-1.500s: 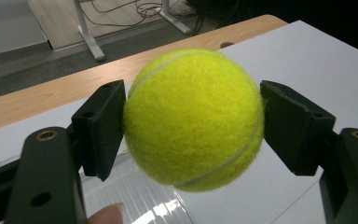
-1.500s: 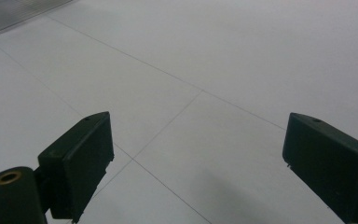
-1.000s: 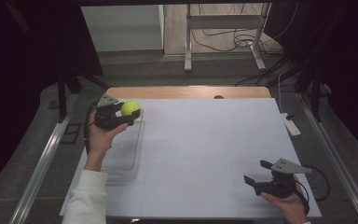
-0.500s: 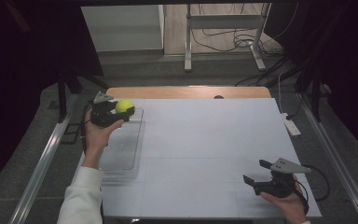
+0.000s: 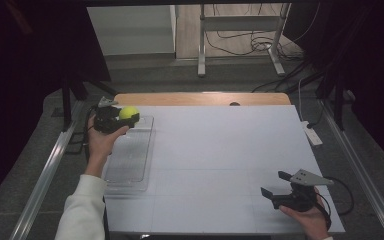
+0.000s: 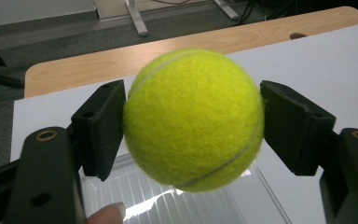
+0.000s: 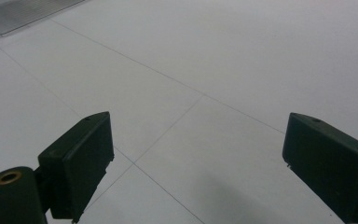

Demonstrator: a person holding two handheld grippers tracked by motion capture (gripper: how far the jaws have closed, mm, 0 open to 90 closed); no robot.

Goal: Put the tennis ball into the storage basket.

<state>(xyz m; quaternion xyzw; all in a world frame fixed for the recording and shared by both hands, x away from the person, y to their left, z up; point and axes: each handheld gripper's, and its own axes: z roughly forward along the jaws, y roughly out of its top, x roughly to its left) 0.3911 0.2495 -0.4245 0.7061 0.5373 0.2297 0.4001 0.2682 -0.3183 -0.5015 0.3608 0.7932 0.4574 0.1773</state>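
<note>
Since the earlier frame the left gripper (image 5: pixel 124 118) carries the tennis ball (image 5: pixel 128 113), clamped between its fingers, toward the far end of the clear tray (image 5: pixel 130 165), likely for release there, while the right gripper (image 5: pixel 276 190) waits wide open near the counter's (image 5: pixel 220 160) right corner.

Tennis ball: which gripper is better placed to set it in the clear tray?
Left. The left gripper already clamps the tennis ball over the clear tray's far end; the right gripper sits open across the table.
</note>
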